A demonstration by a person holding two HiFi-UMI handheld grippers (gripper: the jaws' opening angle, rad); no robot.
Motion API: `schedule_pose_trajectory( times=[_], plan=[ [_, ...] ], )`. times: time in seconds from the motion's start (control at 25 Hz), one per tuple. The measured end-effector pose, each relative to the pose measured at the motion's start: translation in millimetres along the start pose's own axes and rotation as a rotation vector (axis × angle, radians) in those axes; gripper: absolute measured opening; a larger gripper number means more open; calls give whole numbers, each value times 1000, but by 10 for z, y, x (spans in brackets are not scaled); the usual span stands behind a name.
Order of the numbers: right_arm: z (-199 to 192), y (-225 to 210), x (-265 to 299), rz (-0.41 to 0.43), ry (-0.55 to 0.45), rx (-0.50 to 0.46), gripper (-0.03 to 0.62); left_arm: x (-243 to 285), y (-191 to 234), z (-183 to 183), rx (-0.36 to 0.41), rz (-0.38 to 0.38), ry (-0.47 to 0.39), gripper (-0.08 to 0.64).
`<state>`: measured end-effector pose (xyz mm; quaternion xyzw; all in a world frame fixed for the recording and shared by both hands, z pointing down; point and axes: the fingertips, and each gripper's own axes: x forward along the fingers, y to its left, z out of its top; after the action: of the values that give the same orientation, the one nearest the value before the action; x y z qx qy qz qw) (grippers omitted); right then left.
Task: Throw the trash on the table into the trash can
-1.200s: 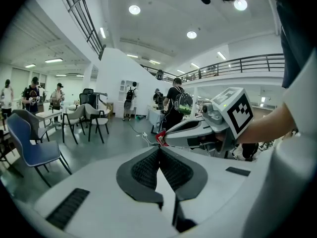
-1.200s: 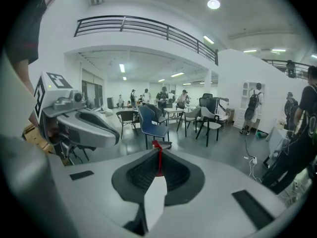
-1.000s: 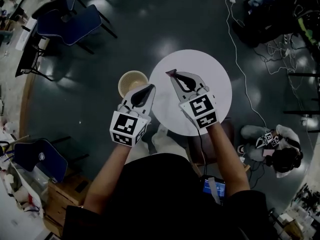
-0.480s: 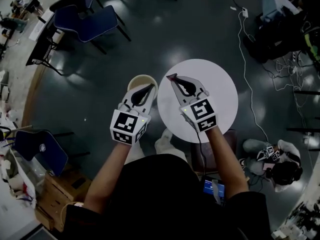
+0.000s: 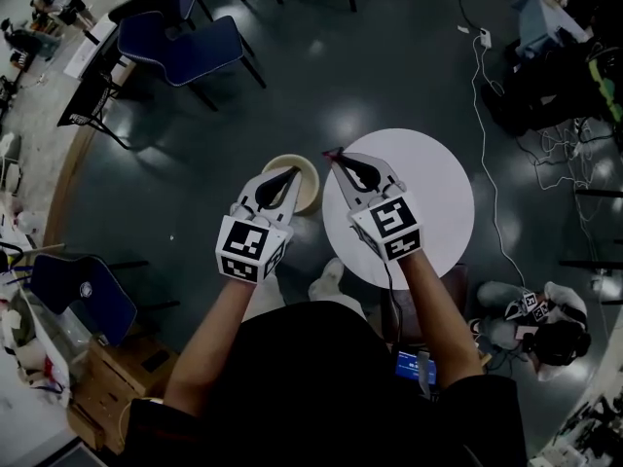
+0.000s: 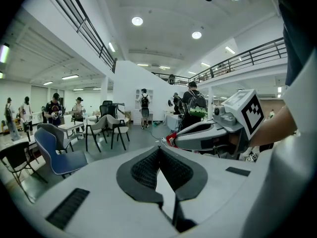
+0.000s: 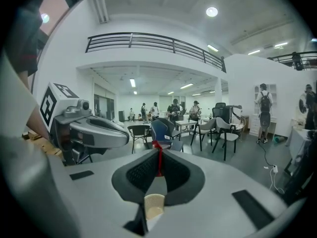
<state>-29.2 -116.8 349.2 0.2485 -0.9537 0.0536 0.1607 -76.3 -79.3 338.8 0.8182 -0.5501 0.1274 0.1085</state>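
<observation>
My right gripper (image 5: 332, 154) is shut on a small red scrap of trash (image 5: 331, 151), which sticks out past its tips. It hangs at the left edge of the round white table (image 5: 438, 193), just right of the beige trash can (image 5: 308, 185) on the floor. In the right gripper view the red scrap (image 7: 158, 160) stands between the closed jaws, and the trash can (image 7: 154, 206) shows below through the gap. My left gripper (image 5: 290, 173) hovers over the can, shut with nothing in it (image 6: 159, 150). The left gripper view shows the right gripper (image 6: 171, 140) beside it.
Blue chairs stand at the upper left (image 5: 180, 42) and lower left (image 5: 73, 300). A white cable (image 5: 484, 95) runs over the dark floor right of the table. A person (image 5: 545, 319) crouches at the lower right. A cardboard box (image 5: 127, 368) lies at the lower left.
Both grippers have moved from over the table toward the trash can. The right tips now sit at the table's left edge, and the left gripper is above the can. Neither jaw changed.
</observation>
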Motion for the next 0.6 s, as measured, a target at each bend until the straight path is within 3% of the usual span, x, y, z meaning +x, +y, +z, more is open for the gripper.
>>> schedule_pose_trajectory(
  times=[0.6],
  plan=[
    [38,563,1224,-14,62,77,29,-241,1278,-389,-56,-33,54,14]
  ],
)
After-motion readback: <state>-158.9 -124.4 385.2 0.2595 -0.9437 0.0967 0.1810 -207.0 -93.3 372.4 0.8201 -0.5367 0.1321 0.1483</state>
